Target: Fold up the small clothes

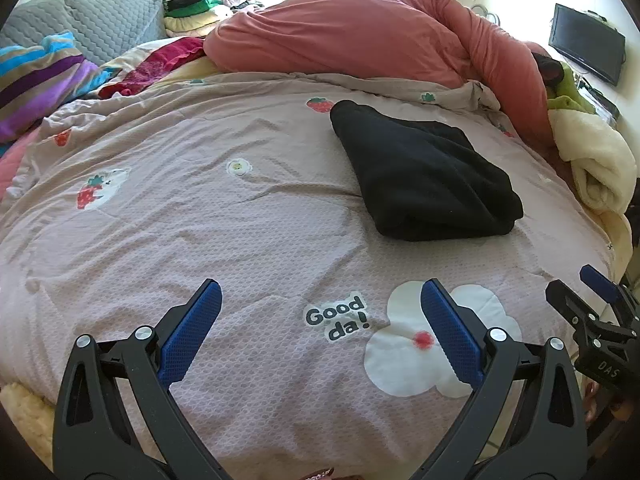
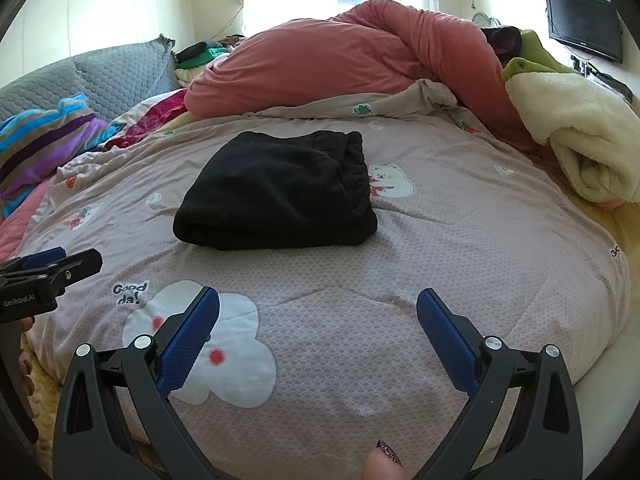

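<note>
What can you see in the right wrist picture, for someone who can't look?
A folded black garment lies on a pinkish bedspread printed with flowers and strawberries. The right gripper hovers in front with its jaws wide open, empty. A bunched pink quilt sits behind.

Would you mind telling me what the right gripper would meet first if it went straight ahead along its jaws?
Probably the folded black garment. The right gripper is open, with only bare pink quilt between them. If it points downward, it would touch the quilt first; depth is unclear.
</note>
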`<state>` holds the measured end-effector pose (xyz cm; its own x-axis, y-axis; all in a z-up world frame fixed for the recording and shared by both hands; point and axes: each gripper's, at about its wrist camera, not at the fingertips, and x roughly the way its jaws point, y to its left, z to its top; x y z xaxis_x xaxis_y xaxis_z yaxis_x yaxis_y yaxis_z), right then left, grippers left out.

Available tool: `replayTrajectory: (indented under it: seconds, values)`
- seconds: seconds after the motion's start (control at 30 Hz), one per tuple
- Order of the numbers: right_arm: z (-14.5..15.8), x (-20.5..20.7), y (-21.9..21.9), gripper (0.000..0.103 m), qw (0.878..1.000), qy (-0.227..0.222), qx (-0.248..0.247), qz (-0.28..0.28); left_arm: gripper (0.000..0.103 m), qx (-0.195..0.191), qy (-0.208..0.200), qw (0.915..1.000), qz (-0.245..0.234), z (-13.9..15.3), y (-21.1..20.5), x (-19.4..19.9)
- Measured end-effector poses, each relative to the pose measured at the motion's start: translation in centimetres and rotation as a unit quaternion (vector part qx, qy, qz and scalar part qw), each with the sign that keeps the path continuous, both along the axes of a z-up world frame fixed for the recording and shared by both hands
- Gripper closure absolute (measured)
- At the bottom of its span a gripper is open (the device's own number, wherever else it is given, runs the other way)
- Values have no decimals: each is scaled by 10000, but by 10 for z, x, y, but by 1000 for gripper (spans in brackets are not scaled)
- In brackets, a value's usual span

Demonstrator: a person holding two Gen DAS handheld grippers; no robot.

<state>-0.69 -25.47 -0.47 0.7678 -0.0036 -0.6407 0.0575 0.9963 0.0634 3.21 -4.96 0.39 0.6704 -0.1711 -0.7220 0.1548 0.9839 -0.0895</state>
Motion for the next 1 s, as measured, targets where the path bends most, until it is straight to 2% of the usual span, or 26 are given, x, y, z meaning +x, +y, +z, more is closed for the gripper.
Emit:
replayTrajectory:
  seconds: [1.0]
  values:
    - [1,1,-4,5,9999,30,-42,-87,10,73,41,9999,-59,0,0,-2]
